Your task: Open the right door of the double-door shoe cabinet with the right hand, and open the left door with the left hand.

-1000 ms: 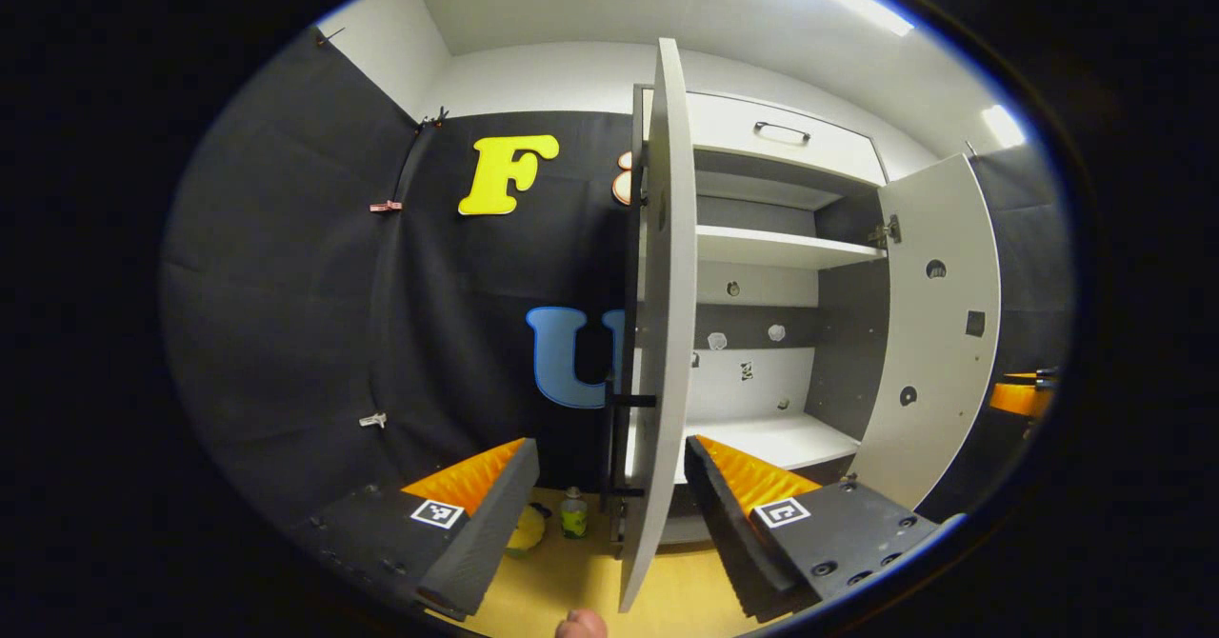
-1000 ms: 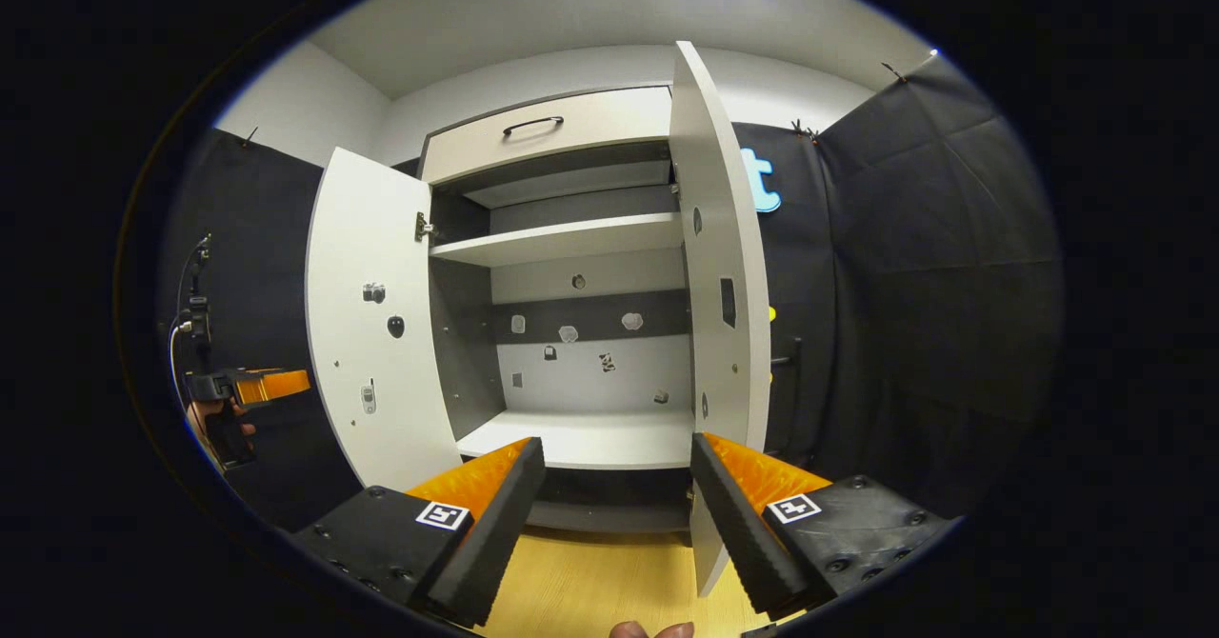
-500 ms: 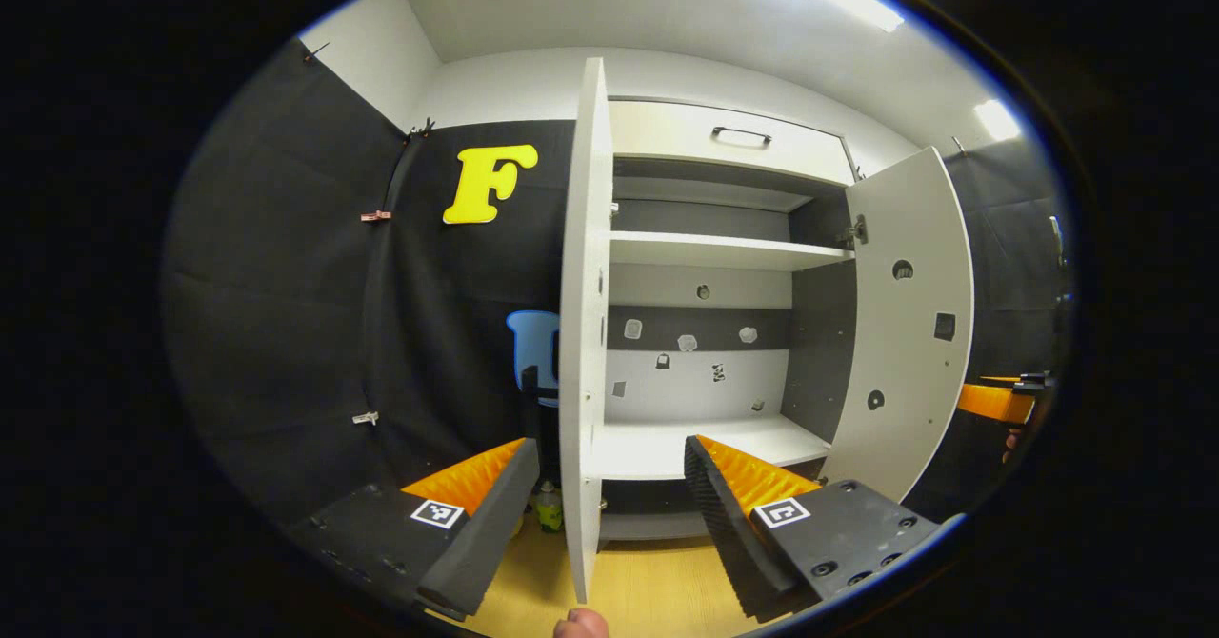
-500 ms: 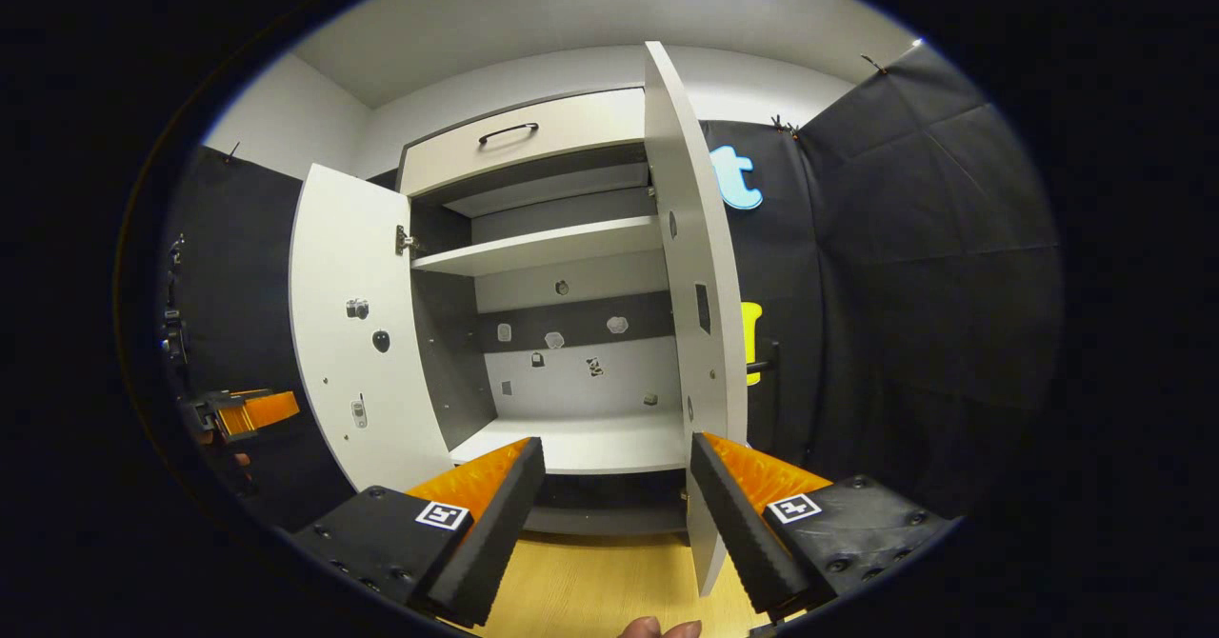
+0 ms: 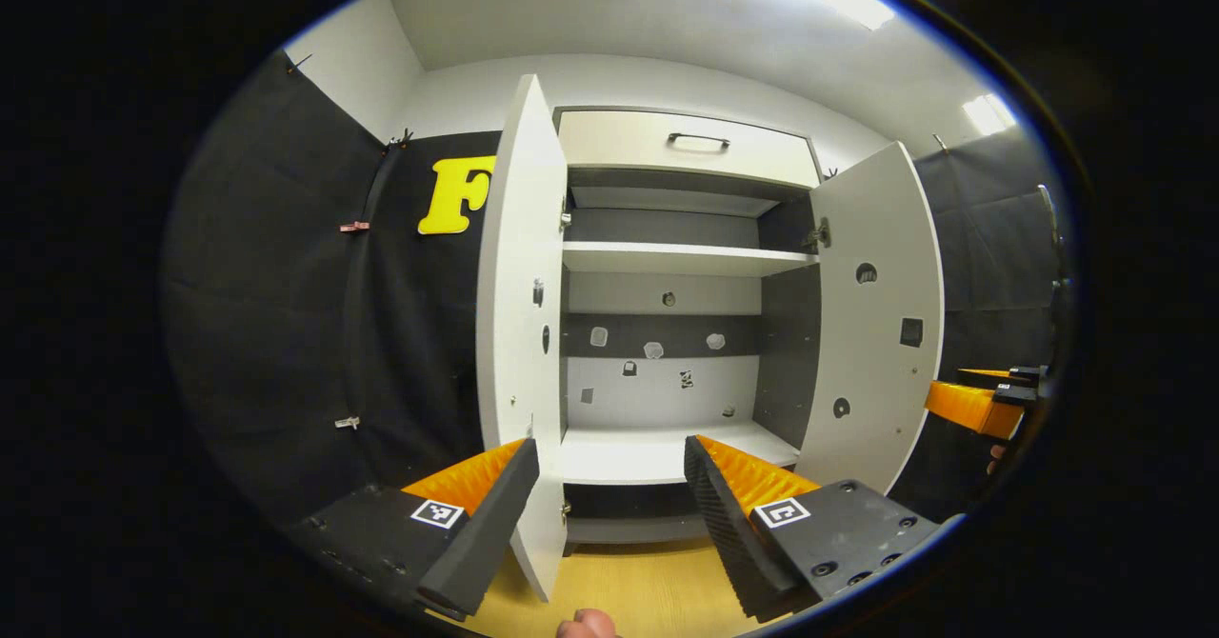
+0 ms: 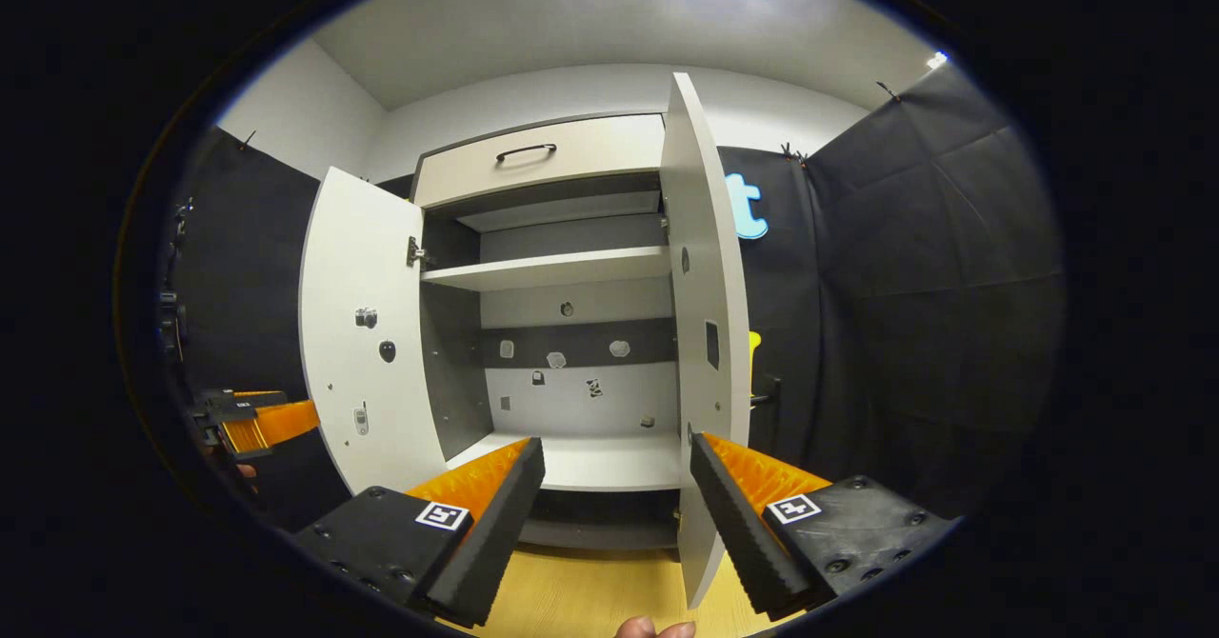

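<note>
The white shoe cabinet (image 5: 681, 259) stands with both doors swung open, its shelves bare. In the left gripper view the left door (image 5: 519, 333) stands edge-on just by my left finger, and the right door (image 5: 876, 324) hangs wide at the right. My left gripper (image 5: 609, 495) is open, holding nothing, and points into the cabinet. In the right gripper view the right door (image 6: 705, 333) rises just above my right finger and the left door (image 6: 367, 333) spreads to the left. My right gripper (image 6: 614, 495) is open and holds nothing. Each view catches the other gripper (image 5: 981, 405) (image 6: 252, 419) at its edge.
A shut drawer with a dark handle (image 5: 698, 140) tops the cabinet. Black cloth walls (image 5: 286, 333) flank it on both sides. Light wooden floor (image 5: 648, 590) runs under the grippers. A dark handle (image 6: 767, 390) sticks out behind the right door.
In the left gripper view the left door's edge has slid from between my fingers to the left finger, and the cabinet interior has come to the centre. The right gripper view has barely shifted.
</note>
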Action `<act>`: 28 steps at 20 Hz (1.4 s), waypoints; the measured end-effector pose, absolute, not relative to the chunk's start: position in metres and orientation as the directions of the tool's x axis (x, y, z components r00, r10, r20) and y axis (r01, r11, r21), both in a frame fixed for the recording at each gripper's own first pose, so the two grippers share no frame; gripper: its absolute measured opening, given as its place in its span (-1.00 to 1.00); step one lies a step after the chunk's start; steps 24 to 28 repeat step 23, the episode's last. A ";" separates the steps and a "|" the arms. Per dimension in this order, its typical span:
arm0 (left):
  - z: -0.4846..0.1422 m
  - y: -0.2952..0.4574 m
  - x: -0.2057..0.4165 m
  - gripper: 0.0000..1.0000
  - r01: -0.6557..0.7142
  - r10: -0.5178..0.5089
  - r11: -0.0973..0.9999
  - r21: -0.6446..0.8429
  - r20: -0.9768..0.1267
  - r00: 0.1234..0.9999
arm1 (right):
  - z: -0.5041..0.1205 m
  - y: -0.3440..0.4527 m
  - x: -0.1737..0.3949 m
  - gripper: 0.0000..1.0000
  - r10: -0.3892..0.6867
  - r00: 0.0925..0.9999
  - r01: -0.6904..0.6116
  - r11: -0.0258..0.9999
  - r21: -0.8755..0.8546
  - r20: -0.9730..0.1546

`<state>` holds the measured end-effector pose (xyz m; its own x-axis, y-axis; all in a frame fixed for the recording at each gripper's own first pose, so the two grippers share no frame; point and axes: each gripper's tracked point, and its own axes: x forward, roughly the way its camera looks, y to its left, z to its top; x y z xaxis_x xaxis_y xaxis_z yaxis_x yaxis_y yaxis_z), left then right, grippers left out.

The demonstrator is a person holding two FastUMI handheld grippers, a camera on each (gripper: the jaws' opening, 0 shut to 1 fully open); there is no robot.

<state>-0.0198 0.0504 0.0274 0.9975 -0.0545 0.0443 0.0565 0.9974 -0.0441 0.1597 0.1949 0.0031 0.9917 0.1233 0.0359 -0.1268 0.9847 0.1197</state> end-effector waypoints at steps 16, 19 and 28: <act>0.035 0.012 -0.023 0.90 0.125 -0.124 0.992 -0.011 0.064 0.990 | 0.002 0.204 0.155 0.95 0.133 0.991 -0.135 0.985 0.108 0.024; 0.036 0.010 -0.021 0.89 0.129 -0.128 0.992 -0.009 0.064 0.990 | 0.002 0.204 0.156 0.95 0.134 0.991 -0.136 0.985 0.105 0.023; 0.035 0.008 -0.017 0.89 0.132 -0.132 0.991 -0.007 0.060 0.989 | 0.002 0.202 0.158 0.95 0.132 0.991 -0.134 0.986 0.104 0.022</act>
